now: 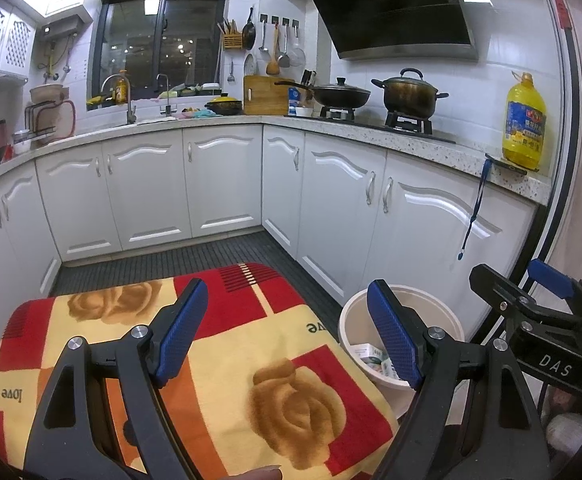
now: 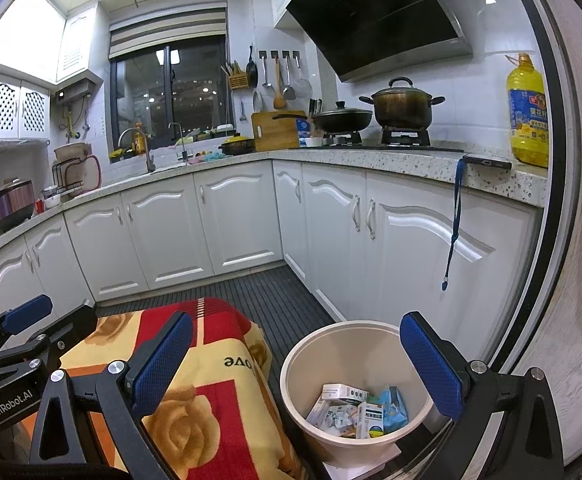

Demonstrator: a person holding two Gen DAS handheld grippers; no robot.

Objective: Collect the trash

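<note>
A cream round trash bin [image 2: 311,356] stands on the dark floor beside a table covered by a red, yellow and orange rose-patterned cloth [image 1: 251,360]. Small boxes and wrappers [image 2: 355,408] lie in the bin's bottom. My left gripper [image 1: 291,336] is open and empty above the cloth, with the bin [image 1: 351,320] to its right. My right gripper [image 2: 295,364] is open and empty, held over the bin. Each gripper shows at the edge of the other's view.
White lower cabinets [image 2: 231,220] run along an L-shaped speckled counter [image 2: 371,160]. A wok and a pot [image 2: 401,110] sit on the stove. A yellow oil bottle [image 2: 529,112] and a phone with a blue strap [image 2: 487,162] rest at the counter's right end.
</note>
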